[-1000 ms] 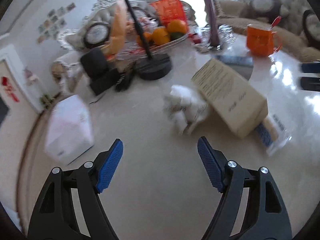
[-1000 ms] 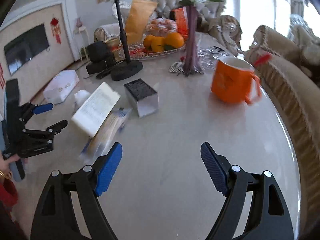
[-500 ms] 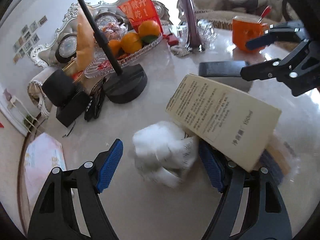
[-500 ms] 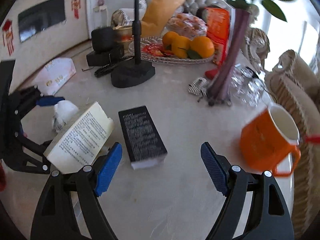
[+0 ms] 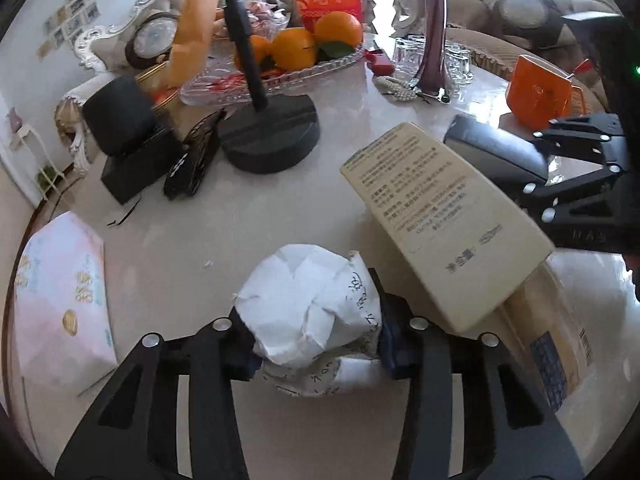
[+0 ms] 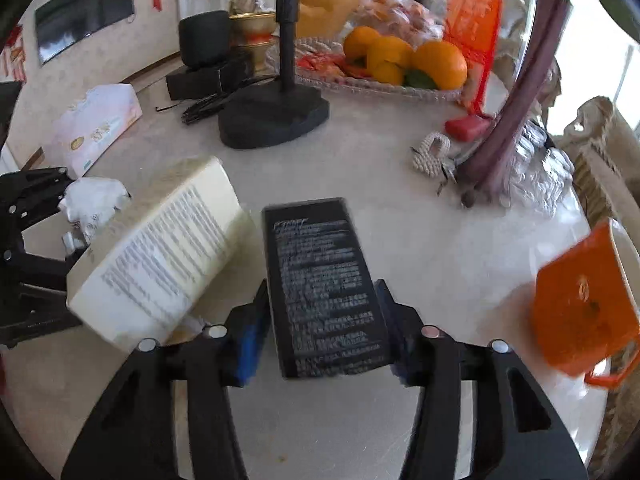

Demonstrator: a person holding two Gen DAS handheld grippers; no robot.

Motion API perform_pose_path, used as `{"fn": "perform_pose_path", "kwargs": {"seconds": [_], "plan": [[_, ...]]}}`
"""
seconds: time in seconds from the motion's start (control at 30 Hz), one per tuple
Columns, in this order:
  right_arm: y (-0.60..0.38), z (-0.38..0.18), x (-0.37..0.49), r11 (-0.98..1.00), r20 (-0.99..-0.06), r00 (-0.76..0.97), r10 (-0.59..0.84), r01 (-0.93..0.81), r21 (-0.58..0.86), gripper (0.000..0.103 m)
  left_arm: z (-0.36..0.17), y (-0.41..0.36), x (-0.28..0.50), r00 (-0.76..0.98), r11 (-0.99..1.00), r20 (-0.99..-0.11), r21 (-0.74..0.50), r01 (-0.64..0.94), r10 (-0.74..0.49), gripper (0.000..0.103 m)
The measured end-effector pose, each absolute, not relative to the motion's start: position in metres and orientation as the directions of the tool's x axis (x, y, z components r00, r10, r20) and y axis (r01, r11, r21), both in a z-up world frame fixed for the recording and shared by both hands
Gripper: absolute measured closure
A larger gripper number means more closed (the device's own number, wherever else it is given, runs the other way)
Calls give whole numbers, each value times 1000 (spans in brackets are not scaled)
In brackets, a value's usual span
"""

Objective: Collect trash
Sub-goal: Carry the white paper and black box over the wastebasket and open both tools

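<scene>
My left gripper (image 5: 316,344) is shut on a crumpled white paper ball (image 5: 308,312) on the pale marble table (image 5: 248,224). My right gripper (image 6: 324,344) is shut on a black box (image 6: 324,288) with white print. A cream carton (image 5: 440,220) lies tilted between them, resting on a plastic snack wrapper (image 5: 552,352). The carton (image 6: 160,256) and the paper ball (image 6: 92,200) also show in the right wrist view, with the left gripper at that view's left edge. The right gripper and the black box (image 5: 496,152) show at the right of the left wrist view.
A black stand base (image 5: 272,140), a glass fruit tray with oranges (image 5: 296,52), a purple vase (image 6: 508,120), an orange mug (image 6: 584,304), a pink tissue pack (image 5: 60,300) and black boxes (image 5: 128,136) stand on the table. A sofa lies beyond the far edge.
Both grippers moved forward and closed: the left on the paper ball, the right on the black box. Both were open half a second ago.
</scene>
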State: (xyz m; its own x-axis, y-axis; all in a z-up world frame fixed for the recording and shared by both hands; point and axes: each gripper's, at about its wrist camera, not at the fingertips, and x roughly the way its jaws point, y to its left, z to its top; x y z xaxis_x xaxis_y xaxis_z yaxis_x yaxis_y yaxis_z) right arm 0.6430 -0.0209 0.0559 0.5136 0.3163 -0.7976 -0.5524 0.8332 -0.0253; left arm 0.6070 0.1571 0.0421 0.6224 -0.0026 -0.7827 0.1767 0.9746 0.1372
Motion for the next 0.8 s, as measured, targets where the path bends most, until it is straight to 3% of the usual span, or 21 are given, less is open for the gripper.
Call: {"fn": "perform_pose_path", "kwargs": {"seconds": [0.23, 0.4, 0.6, 0.8], "plan": [[-67, 62, 607, 881, -800, 502, 328, -468, 68, 64, 44, 195, 563, 611, 997, -791, 34, 72, -17, 61], [-107, 81, 547, 881, -768, 514, 383, -452, 136, 64, 58, 202, 478, 638, 997, -767, -40, 62, -71, 61], [-143, 106, 421, 846, -704, 529, 474, -495, 198, 64, 79, 180, 356, 669, 994, -736, -77, 75, -107, 61], [-169, 116, 264, 792, -605, 540, 585, -540, 284, 64, 85, 129, 207, 699, 975, -681, -186, 125, -220, 61]]}}
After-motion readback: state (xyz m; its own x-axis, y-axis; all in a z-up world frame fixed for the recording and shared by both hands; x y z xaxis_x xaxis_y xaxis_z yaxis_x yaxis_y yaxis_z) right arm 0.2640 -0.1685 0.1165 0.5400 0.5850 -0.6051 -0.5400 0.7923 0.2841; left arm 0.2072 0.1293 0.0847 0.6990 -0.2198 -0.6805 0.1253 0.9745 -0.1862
